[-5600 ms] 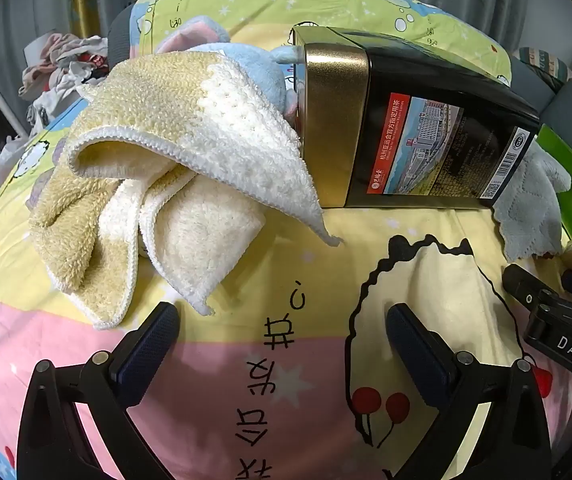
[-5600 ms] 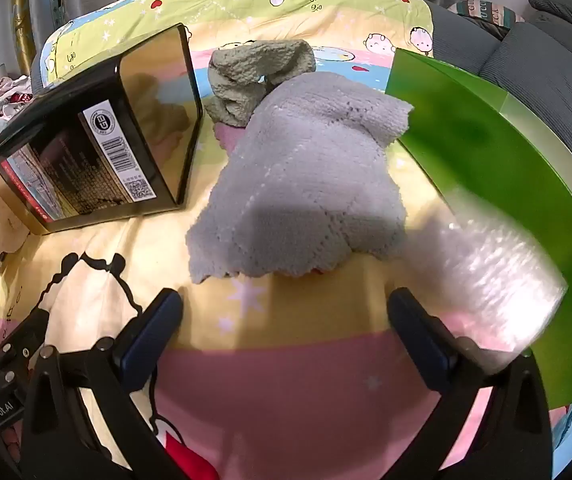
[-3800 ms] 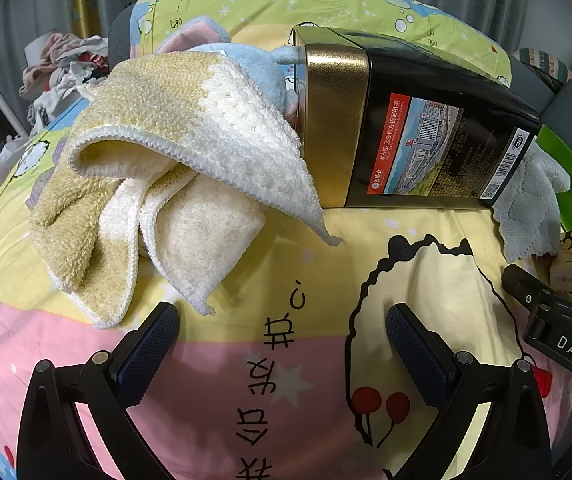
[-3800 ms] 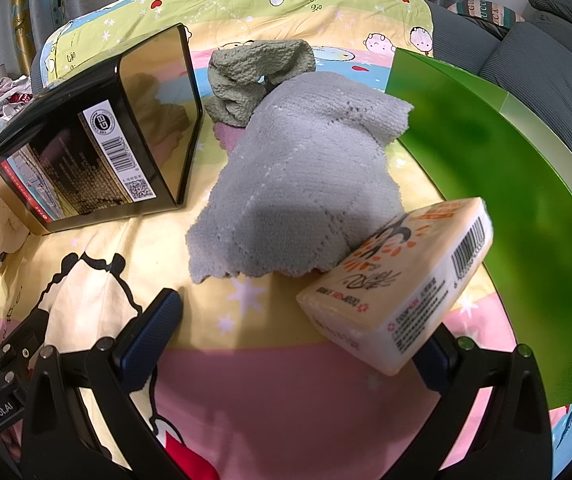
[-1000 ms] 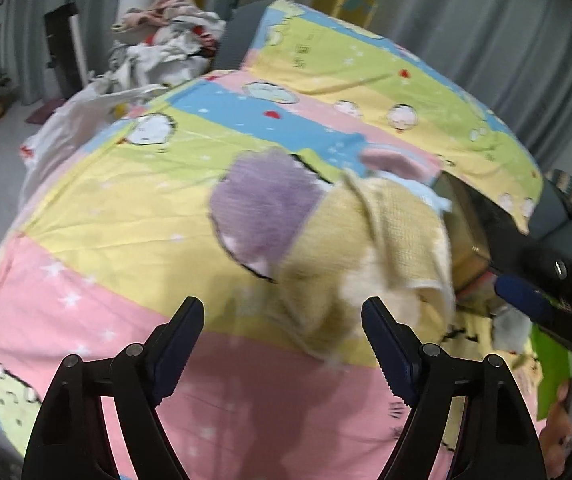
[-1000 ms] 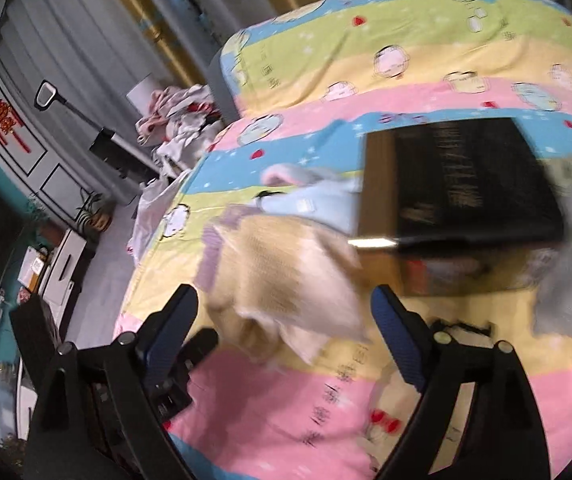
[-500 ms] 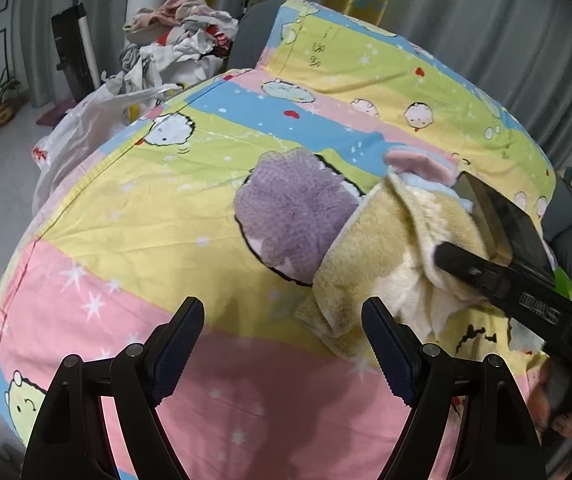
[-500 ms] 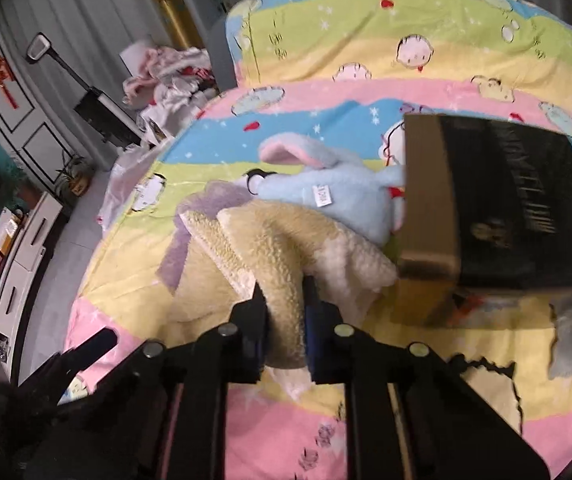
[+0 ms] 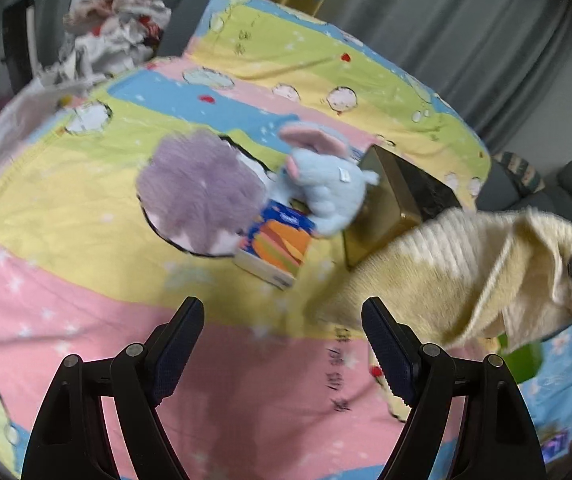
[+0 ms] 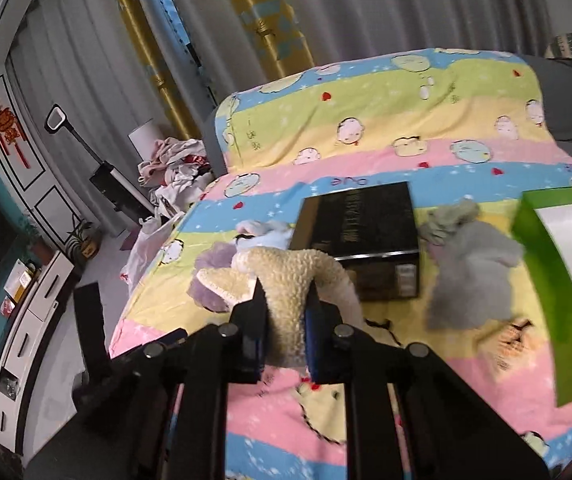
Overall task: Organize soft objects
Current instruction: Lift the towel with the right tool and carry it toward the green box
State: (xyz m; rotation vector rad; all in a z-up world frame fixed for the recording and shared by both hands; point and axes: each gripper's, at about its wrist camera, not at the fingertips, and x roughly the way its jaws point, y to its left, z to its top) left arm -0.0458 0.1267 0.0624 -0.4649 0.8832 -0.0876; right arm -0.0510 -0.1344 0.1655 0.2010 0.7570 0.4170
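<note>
Right gripper [image 10: 284, 316] clamped on cream towel [image 10: 290, 280], lifted left of black box [image 10: 360, 232]. Left gripper [image 9: 282, 344] wide, empty. Unsorted, by judgement: purple puff [image 9: 200, 188], blue plush [image 9: 326, 192], grey cloth [image 10: 472, 276]; green bin [image 10: 558, 280] empty.

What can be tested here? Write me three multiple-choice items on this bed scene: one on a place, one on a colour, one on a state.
1. Where does the black and gold box lie?
A. on the striped bedspread
B. inside the green box
C. on the floor

2. What colour is the plush toy beside the puff?
A. red
B. light blue
C. black

3. What is the right claw doing?
A. standing open over the grey cloth
B. clamped on the cream towel
C. clamped on the tissue pack

Answers:
1 A: the box rests on the bedspread, left of the green box.
2 B: its body is pale blue with pink ears.
3 B: the towel is pinched between both pads, while the left claw stands open and empty.
</note>
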